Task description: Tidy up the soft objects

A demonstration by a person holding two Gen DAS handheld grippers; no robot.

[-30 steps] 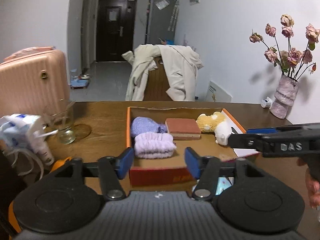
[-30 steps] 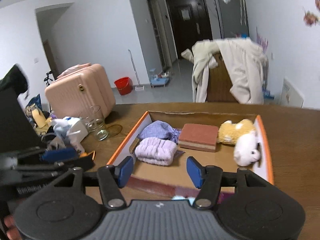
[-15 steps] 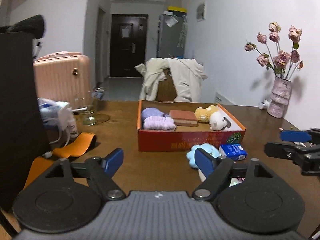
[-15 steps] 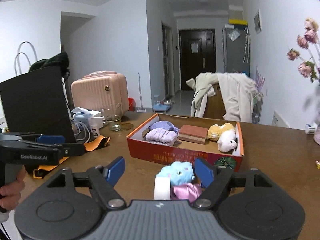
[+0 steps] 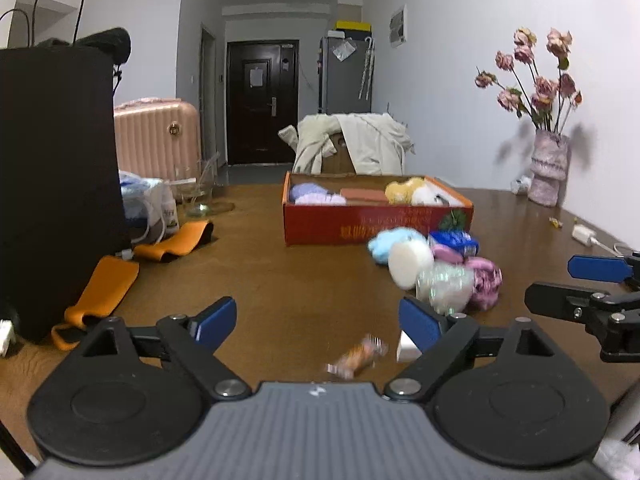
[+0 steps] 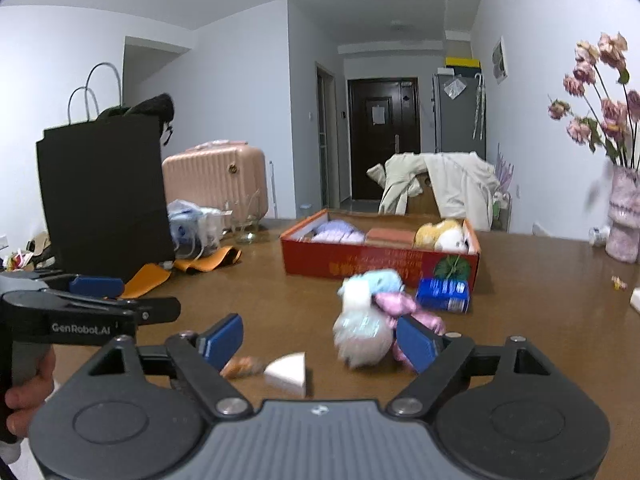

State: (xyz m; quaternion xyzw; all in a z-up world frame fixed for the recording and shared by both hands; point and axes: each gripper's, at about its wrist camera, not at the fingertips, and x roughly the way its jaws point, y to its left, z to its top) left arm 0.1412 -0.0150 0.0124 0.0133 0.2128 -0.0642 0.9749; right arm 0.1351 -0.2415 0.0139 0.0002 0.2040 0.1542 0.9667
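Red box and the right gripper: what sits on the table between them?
In the right wrist view, a pile of soft things and a blue packet lie between the red box and the opening, empty right gripper.

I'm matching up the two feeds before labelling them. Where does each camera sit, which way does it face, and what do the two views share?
Left wrist: on the left gripper, facing across the table to the red box; its opening, empty fingers show, the right gripper at right.
Right wrist: on the right gripper, facing likewise; fingers opening, empty; left gripper and a hand at left.
Shared: red box, soft toy pile, suitcase.
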